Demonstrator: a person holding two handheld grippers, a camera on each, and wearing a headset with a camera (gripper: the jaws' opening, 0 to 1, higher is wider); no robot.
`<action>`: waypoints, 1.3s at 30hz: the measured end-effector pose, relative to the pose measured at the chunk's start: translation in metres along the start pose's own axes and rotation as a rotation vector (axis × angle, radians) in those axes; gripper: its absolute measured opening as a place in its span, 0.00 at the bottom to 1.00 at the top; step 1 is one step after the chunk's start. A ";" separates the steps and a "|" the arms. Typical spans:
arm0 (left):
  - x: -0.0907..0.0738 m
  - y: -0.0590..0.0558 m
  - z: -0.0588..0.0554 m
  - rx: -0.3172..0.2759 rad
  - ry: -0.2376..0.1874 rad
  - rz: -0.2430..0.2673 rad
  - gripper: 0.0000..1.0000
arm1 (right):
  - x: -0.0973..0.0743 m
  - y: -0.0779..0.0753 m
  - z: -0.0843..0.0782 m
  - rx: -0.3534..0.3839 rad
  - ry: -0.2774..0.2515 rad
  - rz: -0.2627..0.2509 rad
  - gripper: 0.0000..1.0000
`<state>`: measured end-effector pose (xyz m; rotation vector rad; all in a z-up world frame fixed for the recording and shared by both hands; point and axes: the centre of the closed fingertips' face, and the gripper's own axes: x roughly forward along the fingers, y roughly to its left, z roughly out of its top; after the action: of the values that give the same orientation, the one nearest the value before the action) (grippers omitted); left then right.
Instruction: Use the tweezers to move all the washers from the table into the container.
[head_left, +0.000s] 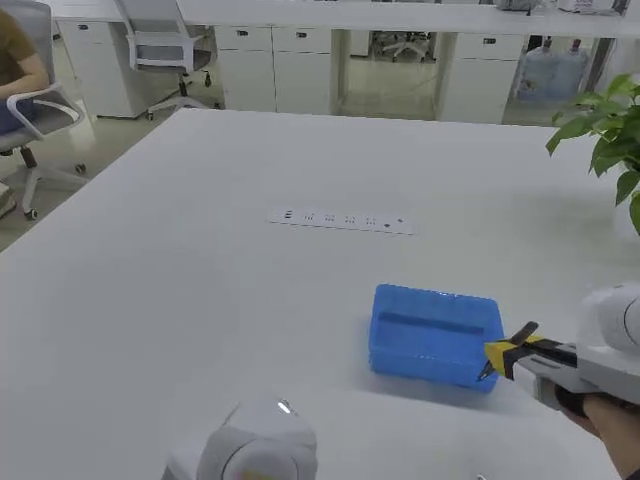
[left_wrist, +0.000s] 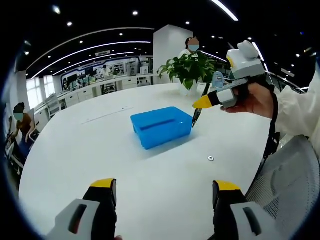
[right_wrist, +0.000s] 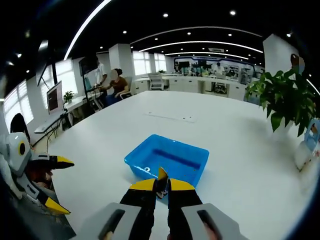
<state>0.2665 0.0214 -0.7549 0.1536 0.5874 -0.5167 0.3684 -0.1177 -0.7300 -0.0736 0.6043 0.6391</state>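
Observation:
A blue rectangular container (head_left: 436, 335) stands on the white table (head_left: 200, 280). My right gripper (head_left: 505, 356) is just right of it, shut on black tweezers (head_left: 487, 370) whose tip points down by the container's near right corner. In the right gripper view the tweezers (right_wrist: 161, 175) stick out between the shut yellow-tipped jaws over the container (right_wrist: 167, 159). One small washer (left_wrist: 210, 158) lies on the table in front of the container (left_wrist: 160, 126). My left gripper (left_wrist: 162, 187) is open with nothing between its jaws; it sits low at the near edge (head_left: 255, 445).
A white power strip (head_left: 340, 220) lies flat mid-table beyond the container. A potted plant (head_left: 605, 130) stands at the right edge. Office chairs (head_left: 165, 45), cabinets and a seated person (head_left: 15, 60) are past the table's far side.

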 end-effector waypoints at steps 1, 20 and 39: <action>0.000 0.000 0.000 -0.002 -0.002 -0.002 0.80 | -0.001 0.002 -0.005 0.006 0.009 0.004 0.05; -0.005 0.002 0.012 -0.017 -0.059 0.010 0.84 | -0.011 0.026 -0.057 -0.031 0.156 0.060 0.05; -0.004 0.001 0.010 -0.005 -0.045 0.007 0.83 | -0.015 0.028 -0.066 -0.020 0.161 0.058 0.05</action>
<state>0.2690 0.0210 -0.7445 0.1389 0.5440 -0.5105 0.3092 -0.1195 -0.7732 -0.1278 0.7580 0.7002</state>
